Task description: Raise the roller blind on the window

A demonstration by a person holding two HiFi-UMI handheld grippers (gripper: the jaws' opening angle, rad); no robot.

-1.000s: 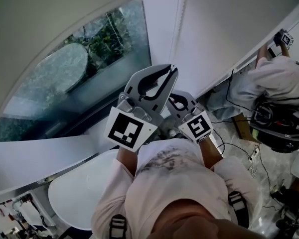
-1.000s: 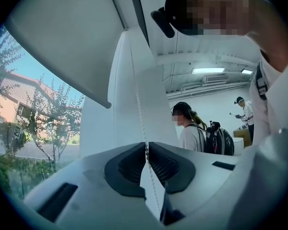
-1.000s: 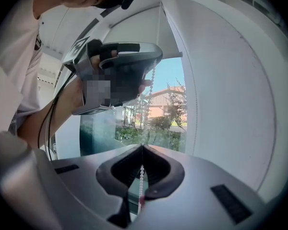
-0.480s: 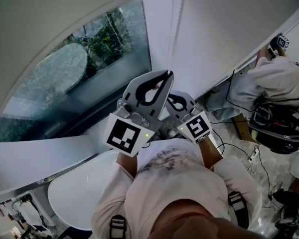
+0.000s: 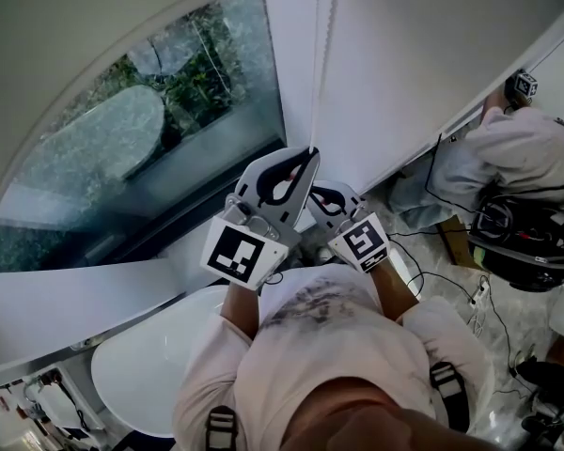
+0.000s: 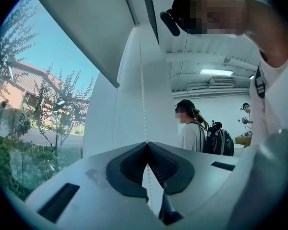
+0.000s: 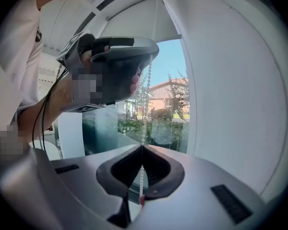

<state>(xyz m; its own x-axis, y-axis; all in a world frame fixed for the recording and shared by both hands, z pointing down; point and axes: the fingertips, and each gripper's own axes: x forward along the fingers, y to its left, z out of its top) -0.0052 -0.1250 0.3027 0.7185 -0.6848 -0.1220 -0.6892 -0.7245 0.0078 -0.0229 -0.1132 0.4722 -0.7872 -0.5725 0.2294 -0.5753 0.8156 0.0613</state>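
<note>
While both pairs of jaws were pinched shut on the bead chain — the left hand-held gripper gripping just beyond the right hand-held gripper — the roller blind covered the upper part of the window, far left of the chain.

No legible text or numbers; only square markers on both claw cubes.

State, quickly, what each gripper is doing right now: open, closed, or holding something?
Left gripper: closed on the bead chain.
Right gripper: closed on the bead chain, below the left.
</note>
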